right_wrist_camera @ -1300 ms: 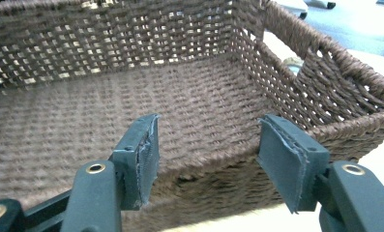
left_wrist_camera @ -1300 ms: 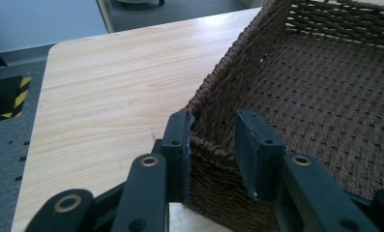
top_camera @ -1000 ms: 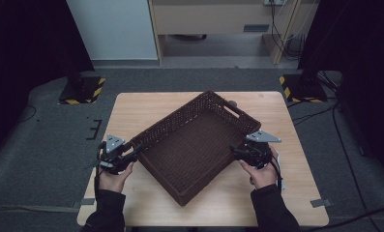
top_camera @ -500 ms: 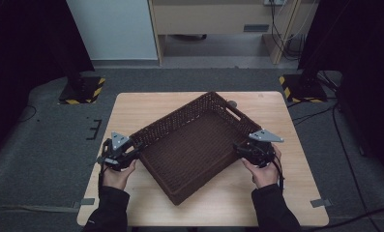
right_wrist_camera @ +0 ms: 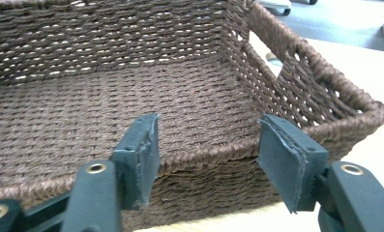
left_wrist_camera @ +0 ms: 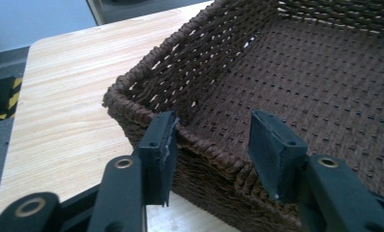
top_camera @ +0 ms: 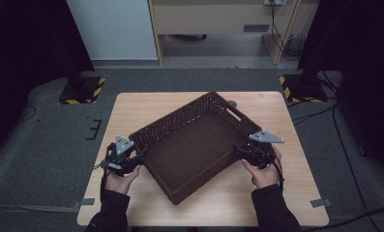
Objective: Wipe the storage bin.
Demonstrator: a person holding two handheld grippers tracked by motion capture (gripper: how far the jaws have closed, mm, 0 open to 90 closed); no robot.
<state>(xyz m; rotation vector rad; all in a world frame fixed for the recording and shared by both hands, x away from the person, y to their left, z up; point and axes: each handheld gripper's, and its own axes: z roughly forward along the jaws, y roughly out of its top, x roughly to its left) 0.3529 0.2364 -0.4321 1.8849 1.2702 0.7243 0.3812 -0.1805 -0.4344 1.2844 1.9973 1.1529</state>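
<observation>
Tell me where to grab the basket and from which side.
Grip the basket's woven rim on its two opposite long walls, one hand-held gripper from each side, jaws straddling the wall. The rim is thick and stands free; the end wall's cut-out handle is another hold.

In the high view, the wicker basket (top_camera: 194,145) hides the bench (top_camera: 131,108) beneath it. In the left tool view, the picture's right and bottom edges cut off the basket, and whether the left tool's (left_wrist_camera: 214,145) pads touch its rim cannot be told.
</observation>
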